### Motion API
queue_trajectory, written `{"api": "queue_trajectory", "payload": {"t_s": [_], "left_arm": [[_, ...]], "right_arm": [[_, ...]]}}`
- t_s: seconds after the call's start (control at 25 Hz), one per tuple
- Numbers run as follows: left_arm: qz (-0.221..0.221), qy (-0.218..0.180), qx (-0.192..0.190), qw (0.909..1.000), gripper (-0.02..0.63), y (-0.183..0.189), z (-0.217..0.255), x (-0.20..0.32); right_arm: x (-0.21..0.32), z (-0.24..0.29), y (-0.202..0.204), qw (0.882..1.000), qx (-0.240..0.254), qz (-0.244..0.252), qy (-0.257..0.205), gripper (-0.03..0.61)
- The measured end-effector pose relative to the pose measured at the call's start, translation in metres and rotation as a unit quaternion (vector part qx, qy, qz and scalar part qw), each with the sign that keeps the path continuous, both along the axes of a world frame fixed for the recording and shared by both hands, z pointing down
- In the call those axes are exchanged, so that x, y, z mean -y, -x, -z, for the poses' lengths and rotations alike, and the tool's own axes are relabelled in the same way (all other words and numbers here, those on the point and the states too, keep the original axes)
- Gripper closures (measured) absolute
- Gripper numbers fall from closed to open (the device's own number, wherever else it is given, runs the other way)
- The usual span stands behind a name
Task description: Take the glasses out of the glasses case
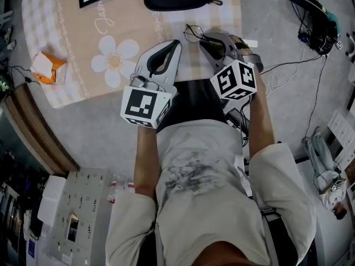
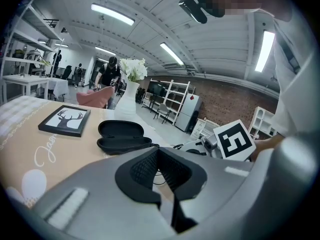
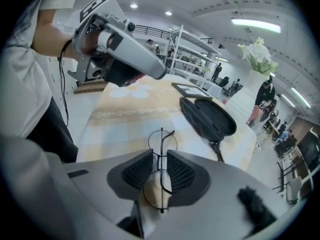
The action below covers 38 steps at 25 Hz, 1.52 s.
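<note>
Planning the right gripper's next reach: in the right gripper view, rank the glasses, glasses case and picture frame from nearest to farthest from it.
1. glasses, between the open jaws of the right gripper.
2. glasses case, open, ahead to the right.
3. picture frame, beyond the case.

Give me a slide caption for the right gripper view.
The right tongs, open, straddle wire-rimmed glasses on the tablecloth; the black case lies open behind.
</note>
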<state>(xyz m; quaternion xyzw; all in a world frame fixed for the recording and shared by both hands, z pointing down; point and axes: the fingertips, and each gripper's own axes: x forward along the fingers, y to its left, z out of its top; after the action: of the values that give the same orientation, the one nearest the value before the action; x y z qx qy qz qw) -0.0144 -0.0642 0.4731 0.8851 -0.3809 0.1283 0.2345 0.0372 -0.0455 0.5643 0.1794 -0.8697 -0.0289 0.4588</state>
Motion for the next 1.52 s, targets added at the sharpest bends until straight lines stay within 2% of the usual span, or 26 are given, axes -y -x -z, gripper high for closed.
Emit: {"api": "queue_trajectory", "payload": {"t_s": [0.28,0.68,0.92,1.16,1.52], "left_arm": [[-0.003,-0.003,0.001,1.0000,0.606,0.000,0.003,0.001],[-0.012,-0.018,-0.003,0.9998,0.606,-0.005,0.021,0.003],[-0.015,-0.037,-0.003,0.9992,0.606,-0.003,0.042,0.006],[-0.012,-0.055,-0.007,0.9984,0.606,-0.003,0.063,0.007],[-0.011,-0.071,-0.018,0.9972,0.606,-0.004,0.079,-0.008]], "right_arm": [[0.001,0.007,-0.002,1.000,0.010,-0.008,0.001,0.451],[0.001,0.049,-0.008,0.998,0.042,-0.028,-0.029,0.448],[0.006,0.092,-0.022,0.993,0.071,-0.066,-0.067,0.517],[0.009,0.130,-0.037,0.985,0.101,-0.105,-0.095,0.560],[-0.001,0.164,-0.051,0.962,0.203,-0.173,-0.066,0.561]]}}
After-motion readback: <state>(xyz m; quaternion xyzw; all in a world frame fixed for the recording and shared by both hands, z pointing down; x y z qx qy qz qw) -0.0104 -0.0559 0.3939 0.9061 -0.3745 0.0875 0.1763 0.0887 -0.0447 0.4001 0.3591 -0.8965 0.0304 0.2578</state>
